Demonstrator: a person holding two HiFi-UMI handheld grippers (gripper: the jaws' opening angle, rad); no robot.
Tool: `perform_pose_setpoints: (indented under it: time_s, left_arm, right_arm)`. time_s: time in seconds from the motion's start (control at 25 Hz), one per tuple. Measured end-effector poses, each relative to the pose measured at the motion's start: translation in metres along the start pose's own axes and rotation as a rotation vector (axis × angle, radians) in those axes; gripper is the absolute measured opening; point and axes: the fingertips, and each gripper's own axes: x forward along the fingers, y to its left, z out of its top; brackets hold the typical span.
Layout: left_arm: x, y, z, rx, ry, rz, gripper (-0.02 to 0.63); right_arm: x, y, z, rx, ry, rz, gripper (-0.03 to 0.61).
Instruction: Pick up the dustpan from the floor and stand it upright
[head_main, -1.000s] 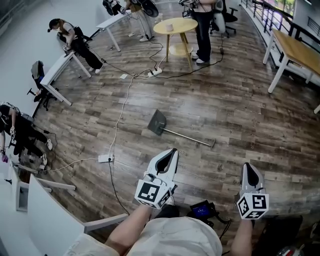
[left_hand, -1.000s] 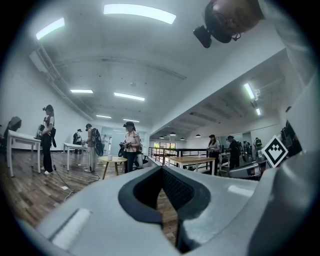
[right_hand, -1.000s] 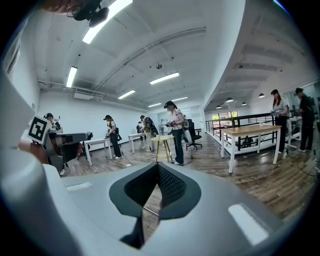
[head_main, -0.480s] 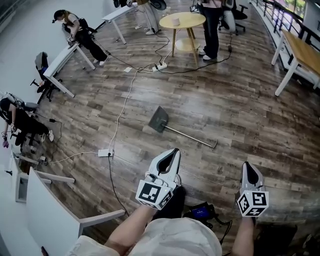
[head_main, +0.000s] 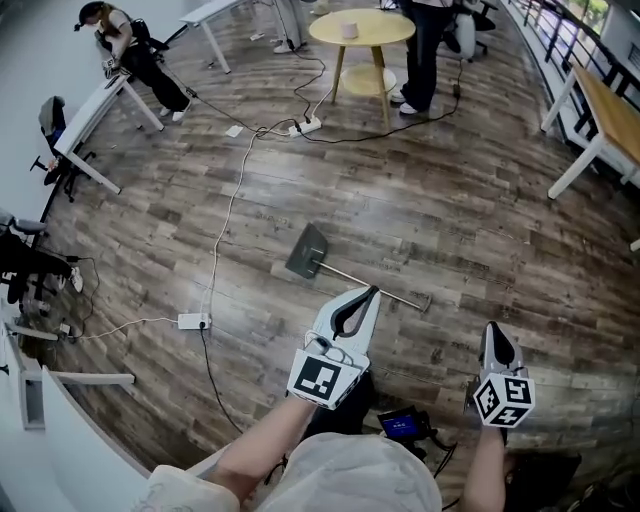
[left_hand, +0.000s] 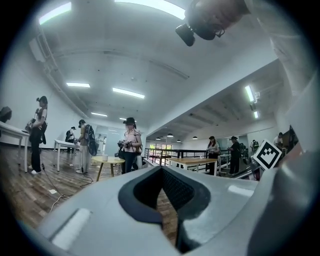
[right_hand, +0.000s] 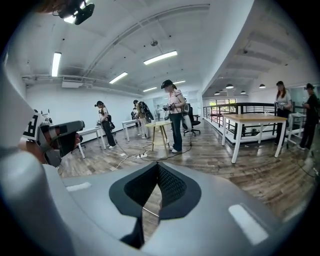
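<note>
Head view: the dustpan (head_main: 307, 251) lies flat on the wood floor (head_main: 480, 220). Its dark pan is to the left, and its thin metal handle runs right and nearer. The left gripper (head_main: 372, 291) reaches out from the near side. Its tip overlaps the middle of the handle in this view, and I cannot tell how high above it the tip is. The right gripper (head_main: 497, 329) sits right of the handle's end and nearer, apart from it. A white power strip (head_main: 192, 321) with its cable lies on the floor to the left. Far off, a round yellow table (head_main: 360, 26) stands with a person (head_main: 428, 50) beside it.

Left gripper view: the left gripper (left_hand: 161, 168) has its jaws pressed together at the tips. Only the hollow between the ribbed pads is open, and nothing is in it. Beyond the jaws are the floor and people standing.

Right gripper view: the right gripper (right_hand: 157, 164) is likewise closed tip to tip and empty, with floor boards showing through the hollow. The yellow table (right_hand: 159, 125) stands far ahead, and a white-legged desk (right_hand: 250, 120) to the right.
</note>
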Motion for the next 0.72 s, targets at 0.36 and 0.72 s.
perform_pose_setpoints:
  time_s: [0.36, 0.72]
  left_arm:
    - [0.068, 0.027, -0.006, 0.001, 0.011, -0.042, 0.000]
    - [0.120, 0.003, -0.053, -0.001, 0.032, -0.015, 0.000]
  right_arm:
    - [0.070, -0.012, 0.006, 0.055, 0.057, -0.029, 0.025]
    - [0.116, -0.060, -0.048, 0.097, 0.156, -0.034, 0.025]
